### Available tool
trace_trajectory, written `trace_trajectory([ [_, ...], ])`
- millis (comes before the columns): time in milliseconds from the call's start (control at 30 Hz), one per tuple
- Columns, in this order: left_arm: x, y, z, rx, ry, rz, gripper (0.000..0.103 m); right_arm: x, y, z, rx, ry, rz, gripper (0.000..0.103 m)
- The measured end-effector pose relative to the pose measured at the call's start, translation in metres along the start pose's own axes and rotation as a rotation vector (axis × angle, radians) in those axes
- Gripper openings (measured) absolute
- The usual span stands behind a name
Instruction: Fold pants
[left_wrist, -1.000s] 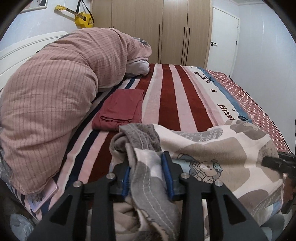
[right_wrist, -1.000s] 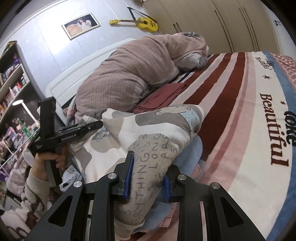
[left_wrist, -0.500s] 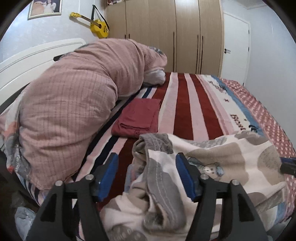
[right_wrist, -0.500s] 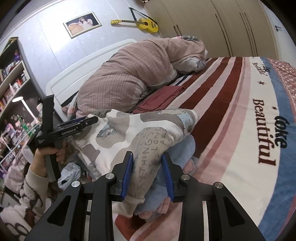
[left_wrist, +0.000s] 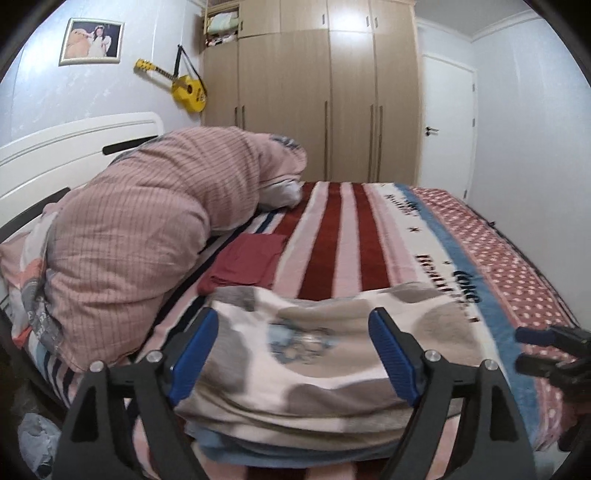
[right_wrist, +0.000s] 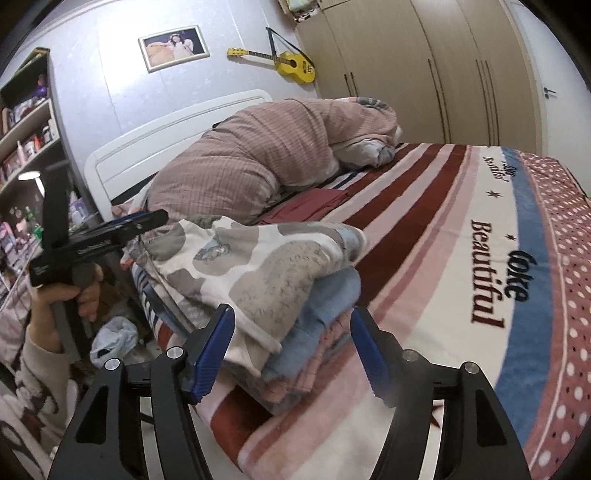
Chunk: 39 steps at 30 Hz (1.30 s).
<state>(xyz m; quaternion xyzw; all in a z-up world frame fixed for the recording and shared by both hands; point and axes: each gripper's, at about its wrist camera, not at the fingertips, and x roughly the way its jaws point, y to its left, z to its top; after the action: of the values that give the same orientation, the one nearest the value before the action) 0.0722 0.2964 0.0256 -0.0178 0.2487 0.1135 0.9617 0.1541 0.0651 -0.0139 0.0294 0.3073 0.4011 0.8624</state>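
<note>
Folded patterned pants (left_wrist: 332, 347) lie atop small stack of folded clothes (right_wrist: 317, 332) at near edge of striped bed (left_wrist: 354, 236). Left gripper (left_wrist: 295, 354) and right gripper (right_wrist: 291, 350) fingers just opened, released, spread clear of fabric.

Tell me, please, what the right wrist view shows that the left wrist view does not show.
Only the right wrist view shows the bookshelf, the hand holding the left gripper, and the blue folded clothes under the patterned pants.

Only the left wrist view shows the white door and the right gripper tips at its right edge.

Both show the pants folded on the striped blanket, the pink duvet, the dark red folded garment and the yellow guitar. Both grippers are open.
</note>
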Motion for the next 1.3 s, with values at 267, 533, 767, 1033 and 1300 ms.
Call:
trace_trajectory([
  [267,-0.059,-0.082,-0.014,0.012,-0.138,-0.128,0.093,-0.06,-0.006,-0.035,-0.02,-0.058,-0.155,0.075],
  [533,-0.108,-0.164,-0.036,0.057,-0.295,-0.197,0.102,-0.152,-0.002,-0.072,-0.062,-0.179,-0.404,0.095],
  [767,-0.125,-0.189,-0.046,0.042,-0.306,-0.236,0.102,-0.204,0.018,-0.089,-0.121,-0.286,-0.568,0.102],
  [1033,-0.133,-0.183,-0.05,0.033,-0.306,-0.228,0.102,-0.223,0.028,-0.089,-0.121,-0.344,-0.578,0.102],
  [1300,-0.136,-0.179,-0.051,0.036,-0.312,-0.211,0.102,-0.224,0.032,-0.085,-0.117,-0.36,-0.551,0.102],
])
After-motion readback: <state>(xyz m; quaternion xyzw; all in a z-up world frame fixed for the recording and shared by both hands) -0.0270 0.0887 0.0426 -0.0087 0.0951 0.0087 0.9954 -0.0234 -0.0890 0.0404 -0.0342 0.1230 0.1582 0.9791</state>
